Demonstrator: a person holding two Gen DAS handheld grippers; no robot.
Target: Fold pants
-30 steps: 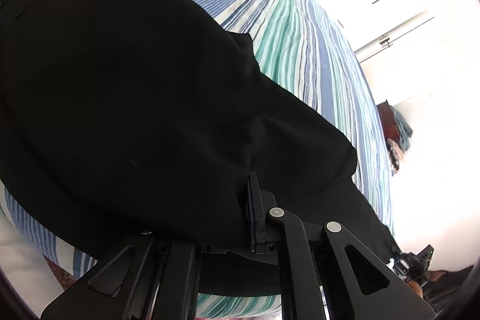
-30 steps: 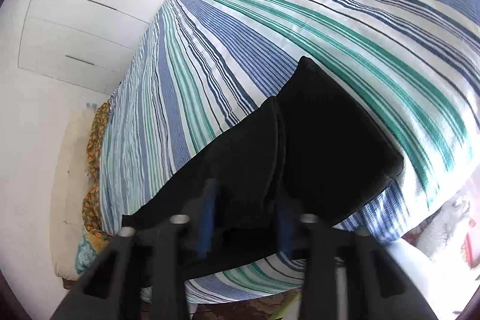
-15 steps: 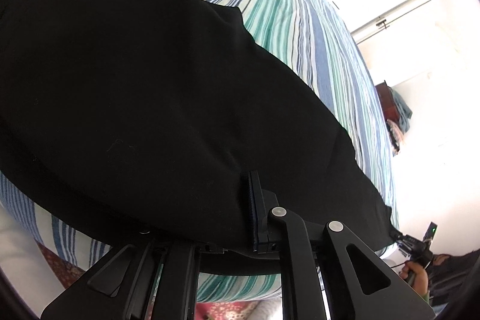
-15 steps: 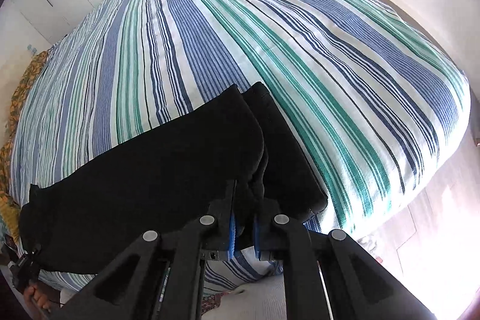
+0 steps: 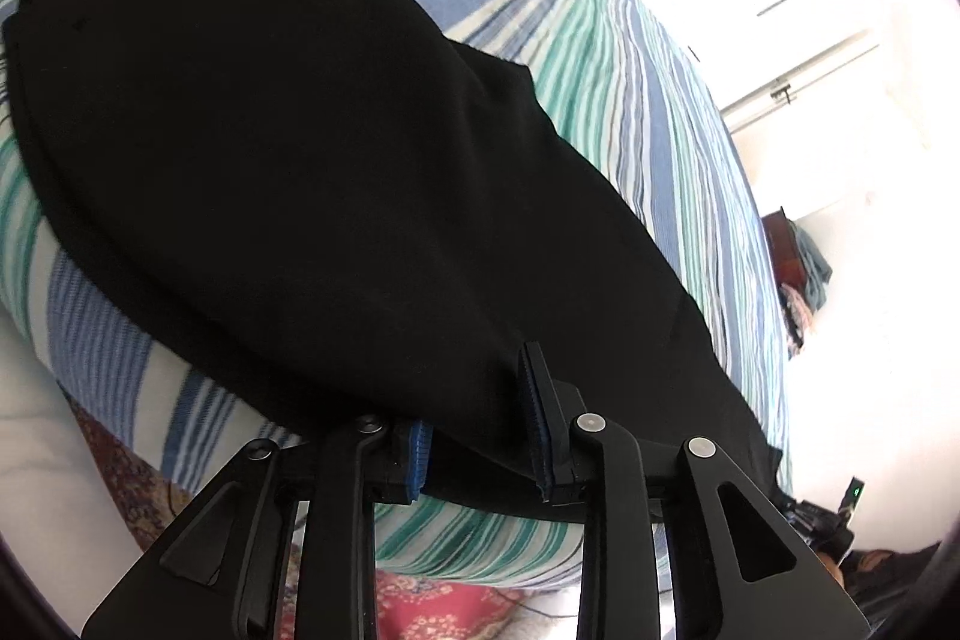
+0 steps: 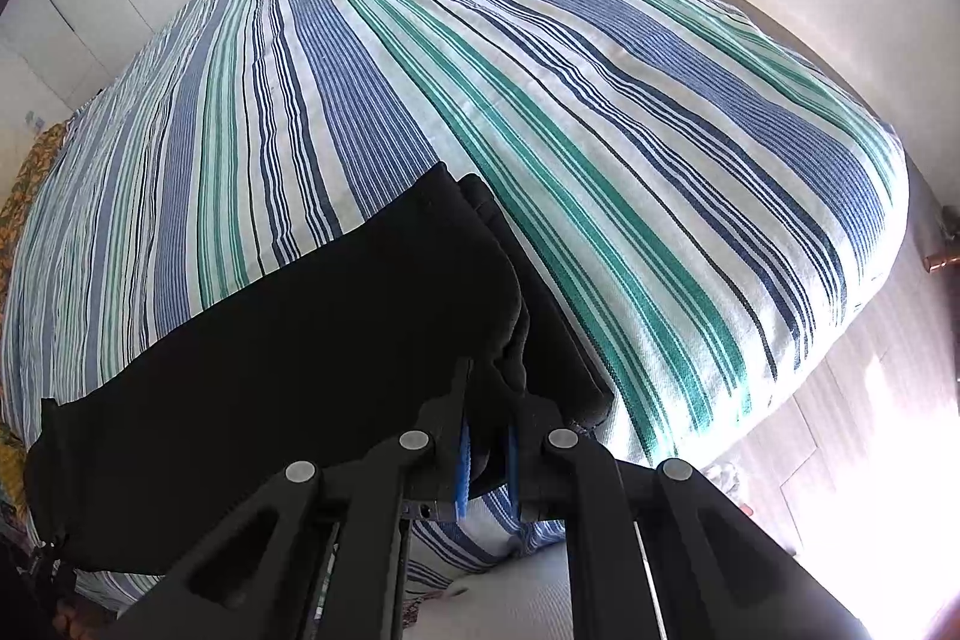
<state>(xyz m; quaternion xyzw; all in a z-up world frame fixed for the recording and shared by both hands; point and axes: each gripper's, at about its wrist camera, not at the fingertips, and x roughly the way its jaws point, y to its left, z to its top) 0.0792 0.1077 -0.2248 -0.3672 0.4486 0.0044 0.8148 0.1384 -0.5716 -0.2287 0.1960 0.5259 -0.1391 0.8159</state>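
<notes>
Striped bed (image 6: 600, 112) carries the black pants (image 5: 288, 172) along its near edge, laid lengthwise; right claw (image 6: 487, 451) is pinched on the cuff end, left claw (image 5: 477, 436) has just been opening off the fabric, so next: regrip, fold crosswise.

My left gripper (image 5: 480, 424) angled down, jaws just been opening, cloth between; right gripper (image 6: 487, 451) steep, pinched on cloth.

You see plain black pants (image 6: 288, 340) on a bedspread (image 6: 600, 112) striped blue, green and white; your black claws carry blue pads (image 5: 420, 460).
</notes>
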